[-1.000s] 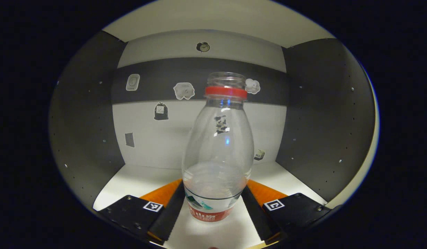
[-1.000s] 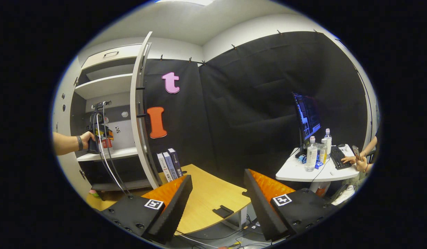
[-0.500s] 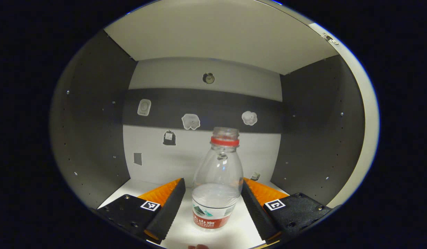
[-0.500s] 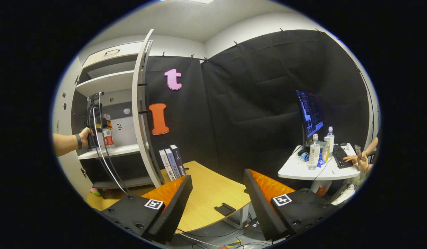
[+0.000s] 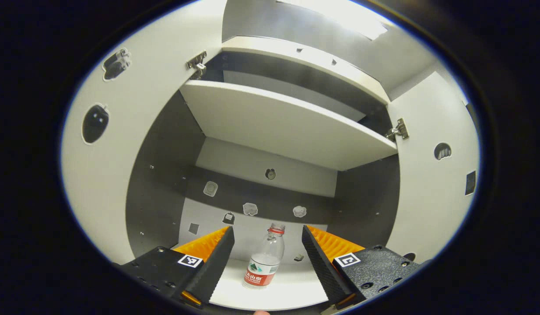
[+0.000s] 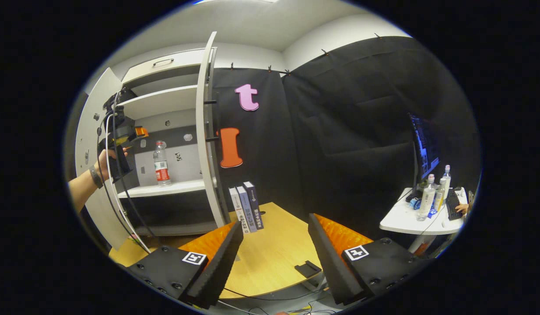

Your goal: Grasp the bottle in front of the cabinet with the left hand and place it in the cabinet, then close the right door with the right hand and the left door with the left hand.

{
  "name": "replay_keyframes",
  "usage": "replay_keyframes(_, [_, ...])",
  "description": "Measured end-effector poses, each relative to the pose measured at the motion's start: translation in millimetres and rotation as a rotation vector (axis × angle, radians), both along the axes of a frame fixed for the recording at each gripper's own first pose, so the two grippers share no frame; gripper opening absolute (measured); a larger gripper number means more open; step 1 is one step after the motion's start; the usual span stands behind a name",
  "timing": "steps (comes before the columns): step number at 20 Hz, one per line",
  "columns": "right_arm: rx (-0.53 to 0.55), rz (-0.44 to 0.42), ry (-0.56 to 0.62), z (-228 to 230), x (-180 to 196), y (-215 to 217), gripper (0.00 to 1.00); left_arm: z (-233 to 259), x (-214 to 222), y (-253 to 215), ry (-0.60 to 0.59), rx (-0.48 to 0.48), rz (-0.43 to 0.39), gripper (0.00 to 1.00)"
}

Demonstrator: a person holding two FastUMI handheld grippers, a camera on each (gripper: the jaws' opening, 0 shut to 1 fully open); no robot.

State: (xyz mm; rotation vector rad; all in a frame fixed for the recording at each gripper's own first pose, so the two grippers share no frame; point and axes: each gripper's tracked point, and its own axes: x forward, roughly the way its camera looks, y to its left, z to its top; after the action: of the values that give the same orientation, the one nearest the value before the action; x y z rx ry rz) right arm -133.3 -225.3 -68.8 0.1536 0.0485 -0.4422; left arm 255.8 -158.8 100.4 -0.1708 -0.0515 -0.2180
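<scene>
Bottle point(image 5: 264, 262) stands upright on the white cabinet shelf point(image 5: 292, 288), low in the centre of my left gripper view, framed between the spread fingers of my left gripper point(image 5: 264, 267), which is released and touches nothing. Both cabinet doors hang open: the left door point(image 5: 121, 144) at the left of the frame, the right door point(image 5: 432, 183) at the right. In my right gripper view, my right gripper point(image 6: 274, 258) is also released, over the wooden table point(image 6: 270, 258) at lower centre, with books point(image 6: 247, 205) standing just beside the door.
</scene>
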Motion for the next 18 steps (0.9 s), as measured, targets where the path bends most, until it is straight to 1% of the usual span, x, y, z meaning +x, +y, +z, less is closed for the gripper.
replay_keyframes(1, [0.000, 0.032, -0.013, 5.8, 9.4, 4.2, 0.98, 3.2, -15.7, 5.8, 0.006, -0.008, -0.001, 0.96])
replay_keyframes(2, [-0.003, 0.067, -0.022, 10.1, 17.6, 9.6, 0.98, 5.5, -34.1, 11.3, 0.017, -0.012, -0.007, 0.94])
replay_keyframes(3, [-0.009, 0.099, -0.033, 16.0, 25.3, 13.9, 0.98, 5.5, -54.8, 16.4, 0.032, 0.003, -0.008, 0.94])
replay_keyframes(4, [-0.017, 0.127, -0.047, 22.9, 32.3, 17.2, 0.98, 6.1, -73.2, 24.6, 0.039, 0.021, 0.001, 0.92])
replay_keyframes(5, [-0.024, 0.158, -0.063, 28.8, 41.0, 20.7, 0.98, 7.8, -95.8, 35.2, 0.038, 0.042, 0.014, 0.94])
replay_keyframes(6, [-0.028, 0.191, -0.078, 33.1, 50.6, 24.4, 0.98, 7.4, -115.8, 44.3, 0.036, 0.059, 0.034, 0.97])
replay_keyframes(7, [-0.030, 0.227, -0.090, 35.9, 58.3, 28.9, 0.98, 6.0, -135.1, 52.3, 0.034, 0.071, 0.054, 0.94])
replay_keyframes(8, [-0.028, 0.263, -0.099, 37.3, 66.9, 33.4, 0.98, 3.8, -155.3, 60.0, 0.030, 0.078, 0.075, 0.97])
replay_keyframes(9, [-0.026, 0.298, -0.101, 37.9, 73.0, 37.7, 0.98, -0.2, -174.4, 67.6, 0.031, 0.085, 0.099, 0.94])
replay_keyframes(10, [-0.027, 0.326, -0.097, 36.1, 78.9, 41.2, 1.00, -3.7, -191.8, 73.6, 0.036, 0.095, 0.121, 0.94])
replay_keyframes(11, [-0.031, 0.350, -0.094, 35.1, 83.5, 43.3, 0.98, -8.1, -207.4, 80.0, 0.039, 0.104, 0.146, 0.94])
replay_keyframes(14, [-0.026, 0.418, -0.070, 31.9, 90.8, 54.7, 0.98, -25.9, -247.2, 92.9, 0.062, 0.111, 0.204, 0.94])
replay_keyframes(15, [-0.023, 0.429, -0.076, 35.5, 90.5, 57.8, 0.98, -32.5, -259.0, 95.4, 0.070, 0.108, 0.216, 0.94])
replay_keyframes(18, [-0.030, 0.408, -0.091, 45.8, 89.8, 51.7, 0.98, -54.2, -284.7, 104.1, 0.093, 0.113, 0.250, 0.94])
